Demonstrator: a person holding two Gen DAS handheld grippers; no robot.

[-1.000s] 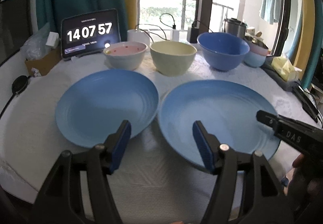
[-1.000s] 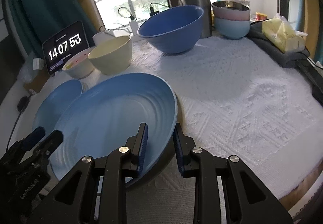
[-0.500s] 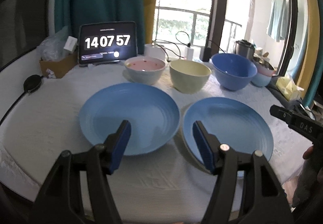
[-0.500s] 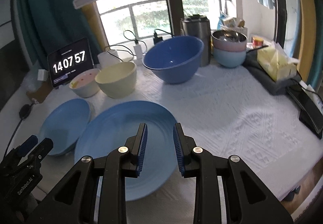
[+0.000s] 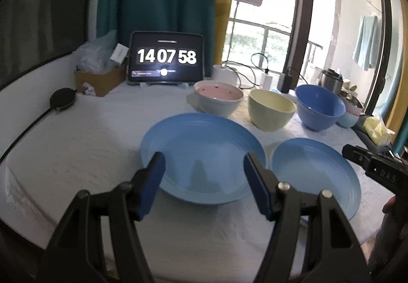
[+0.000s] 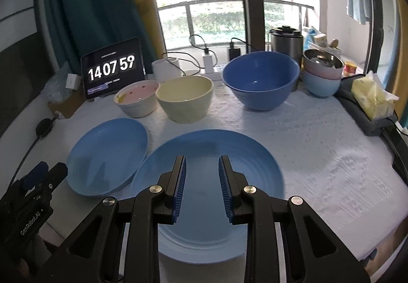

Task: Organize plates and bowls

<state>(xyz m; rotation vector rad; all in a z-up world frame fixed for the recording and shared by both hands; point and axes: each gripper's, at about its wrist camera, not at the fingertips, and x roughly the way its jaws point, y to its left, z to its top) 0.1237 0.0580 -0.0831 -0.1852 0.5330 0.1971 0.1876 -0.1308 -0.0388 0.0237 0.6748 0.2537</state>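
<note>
Two blue plates lie side by side on the white cloth. The left plate (image 5: 201, 155) (image 6: 107, 153) lies in front of my left gripper (image 5: 204, 181), which is open and empty just above its near rim. The right plate (image 5: 316, 173) (image 6: 211, 181) lies under my right gripper (image 6: 201, 186), which is open and empty, raised above it. Behind stand a pink-lined bowl (image 5: 218, 99) (image 6: 137, 97), a cream bowl (image 5: 271, 109) (image 6: 185, 98) and a big blue bowl (image 5: 320, 109) (image 6: 260, 79).
A tablet clock (image 5: 165, 58) stands at the back left beside a cardboard box (image 5: 99, 79). Stacked small bowls (image 6: 322, 74), a steel pot (image 6: 285, 41), chargers with cables and a yellow pack (image 6: 372, 97) line the back and right. The cloth's front edge is near.
Both grippers have pulled back and risen from the plates. The right gripper, earlier nearly closed at the right plate's rim, has opened. The left view has swung toward the left plate.
</note>
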